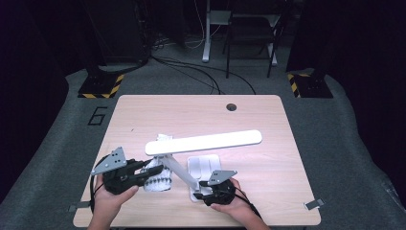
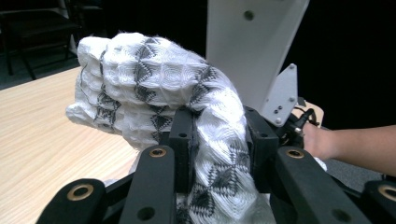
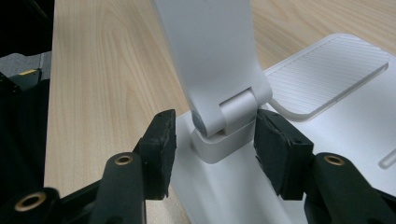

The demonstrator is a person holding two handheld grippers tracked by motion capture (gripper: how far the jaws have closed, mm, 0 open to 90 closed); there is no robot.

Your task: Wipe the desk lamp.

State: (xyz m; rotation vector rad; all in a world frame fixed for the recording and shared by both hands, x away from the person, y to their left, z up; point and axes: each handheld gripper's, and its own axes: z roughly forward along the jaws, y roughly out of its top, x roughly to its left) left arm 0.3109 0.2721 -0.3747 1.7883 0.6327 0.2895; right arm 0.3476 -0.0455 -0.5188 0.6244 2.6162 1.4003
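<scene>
The left gripper [image 1: 143, 170] has its fingers clenched on a white patterned cloth [image 2: 154, 88], left of the desk lamp [image 1: 203, 142]. The right gripper [image 3: 212, 140] fingers stand released around the lamp's base hinge [image 3: 224, 114], not touching. Wiping the lamp looks in hand; next, steady the hinge and bring the cloth to the arm.

My high view looks forward and down over the whole worktop [image 1: 143, 108], far enough back to take in the floor beyond. The left tool's [image 2: 218, 140] camera sits very close behind its jaws, facing level across the wood. The right tool's [image 3: 212, 149] camera looks steeply down at close range. All three share the white lamp [image 1: 203, 142] at frame centre.
</scene>
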